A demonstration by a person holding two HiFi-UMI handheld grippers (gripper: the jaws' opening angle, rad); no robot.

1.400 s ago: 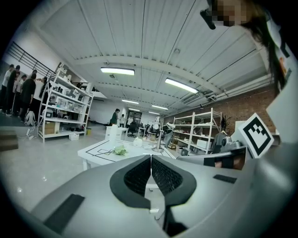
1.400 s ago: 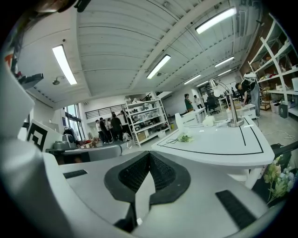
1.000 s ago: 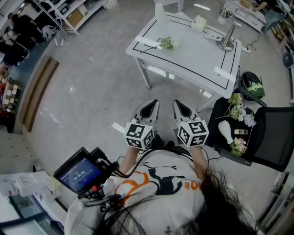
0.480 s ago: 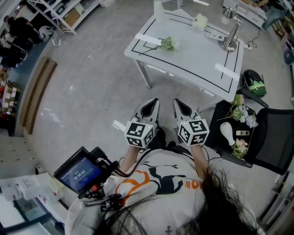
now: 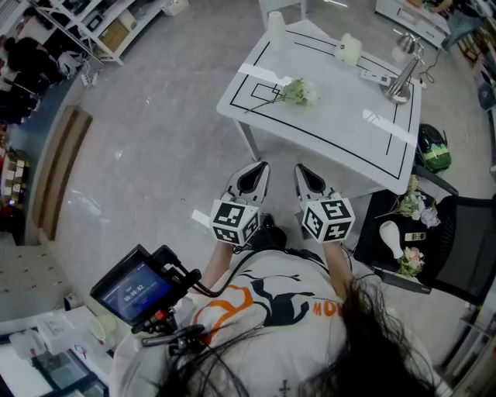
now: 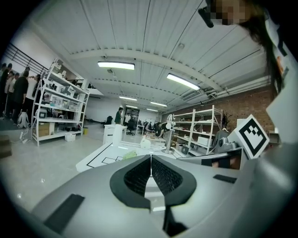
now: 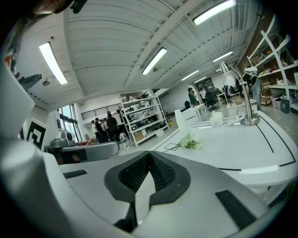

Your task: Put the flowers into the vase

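Flowers (image 5: 297, 91) are lying flat on the white table (image 5: 341, 116), inside the black outline (image 5: 325, 130) and toward its left side. It's one green-and-white sprig with the stem pointing left, probably laid down that way so the stem is offering an easy side grab. Both tools are hovering just in front of the person's chest, short of the table's near edge. The left gripper (image 5: 258, 169) and right gripper (image 5: 302, 170) are sitting side by side and aiming at the table, each with its jaws pressed fully together and nothing between them. My guess is they're being carried closed and empty simply because nothing is within reach yet. A tall white container (image 5: 275, 23) is standing at the table's far left corner, and I'm reading that as the vase, though I can't be sure — there's also a white bottle-shaped vase (image 5: 391, 236) lying on the black chair (image 5: 465, 256) to the right, among more flowers. So the task is looking not started: the sprig is sitting well apart from both grippers and from either vase — and a jaw is going to need opening first
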